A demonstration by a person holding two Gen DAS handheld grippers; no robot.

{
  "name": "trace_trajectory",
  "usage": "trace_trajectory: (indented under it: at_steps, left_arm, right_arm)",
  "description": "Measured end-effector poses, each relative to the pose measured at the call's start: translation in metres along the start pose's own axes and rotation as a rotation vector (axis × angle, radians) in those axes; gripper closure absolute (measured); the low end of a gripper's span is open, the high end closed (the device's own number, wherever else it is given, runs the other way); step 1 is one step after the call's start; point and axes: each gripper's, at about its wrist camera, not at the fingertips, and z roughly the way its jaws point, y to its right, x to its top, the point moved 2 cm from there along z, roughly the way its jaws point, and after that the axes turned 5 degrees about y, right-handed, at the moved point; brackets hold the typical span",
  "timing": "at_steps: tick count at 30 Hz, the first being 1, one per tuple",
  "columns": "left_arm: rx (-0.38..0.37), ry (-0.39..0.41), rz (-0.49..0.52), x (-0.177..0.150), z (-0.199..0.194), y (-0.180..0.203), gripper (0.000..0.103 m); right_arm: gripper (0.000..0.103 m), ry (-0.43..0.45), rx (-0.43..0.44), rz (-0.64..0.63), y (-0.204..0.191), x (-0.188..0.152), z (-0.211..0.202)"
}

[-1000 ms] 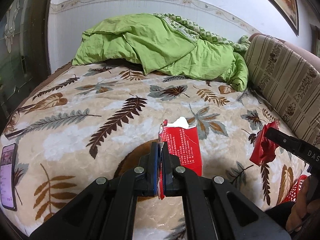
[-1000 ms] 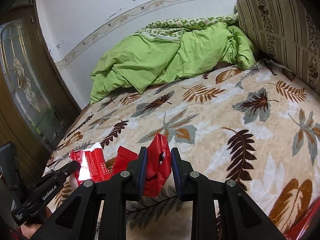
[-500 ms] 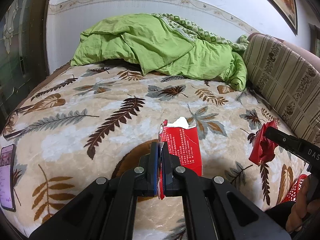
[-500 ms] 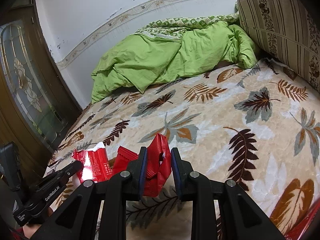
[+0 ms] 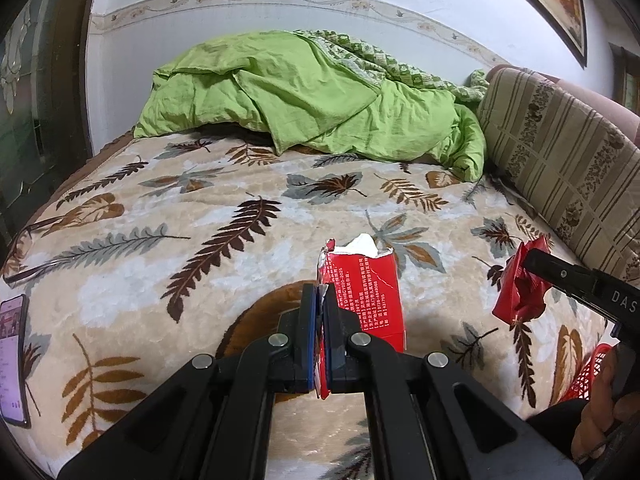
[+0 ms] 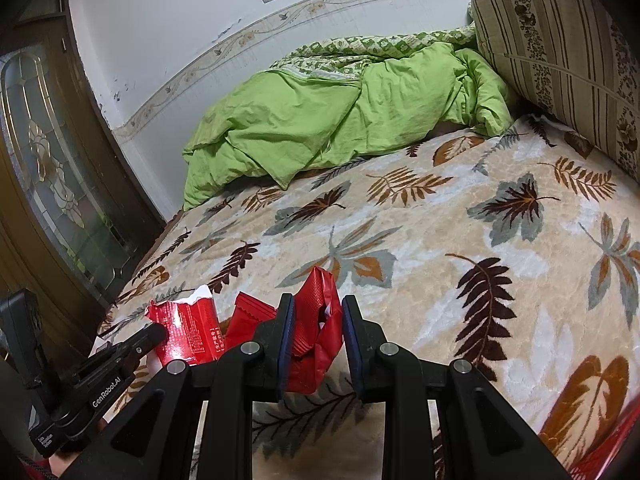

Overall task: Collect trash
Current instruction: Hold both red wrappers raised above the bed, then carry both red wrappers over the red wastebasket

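My left gripper [image 5: 320,300] is shut on the edge of a torn red carton [image 5: 368,292] with a ragged white top, held above the leaf-patterned blanket [image 5: 180,240]. The carton also shows in the right wrist view [image 6: 188,332], at the tip of the left gripper [image 6: 154,332]. My right gripper [image 6: 316,312] is shut on a crumpled red wrapper [image 6: 316,320]. In the left wrist view the wrapper [image 5: 520,288] hangs from the right gripper at the right edge.
A green duvet [image 5: 312,96] is heaped at the far end of the bed. A striped cushion [image 5: 560,168] lines the right side. A phone [image 5: 12,352] lies at the left edge. A red mesh basket [image 5: 592,372] shows at the lower right.
Both grippers have drawn back a little from the bed, each still holding its piece of trash. The grips have not changed.
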Motion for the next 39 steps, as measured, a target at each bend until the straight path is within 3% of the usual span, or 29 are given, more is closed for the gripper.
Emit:
trace_trajectory:
  at_steps: [9, 17, 25, 39]
  left_arm:
    - [-0.065, 0.006, 0.077, 0.007, -0.01, 0.032, 0.1]
    - [-0.171, 0.029, 0.195, 0.017, -0.019, 0.104, 0.1]
    - [-0.292, 0.037, 0.271, 0.019, -0.029, 0.171, 0.1]
    - [-0.443, 0.018, 0.406, -0.004, -0.044, 0.262, 0.1]
  right_arm:
    - [0.078, 0.043, -0.016, 0.045, 0.009, 0.006, -0.037]
    - [0.078, 0.118, -0.06, 0.069, 0.03, 0.024, -0.096]
    - [0.078, 0.185, -0.18, 0.084, 0.066, 0.022, -0.162]
    - [0.078, 0.207, -0.334, 0.188, 0.126, -0.004, -0.234]
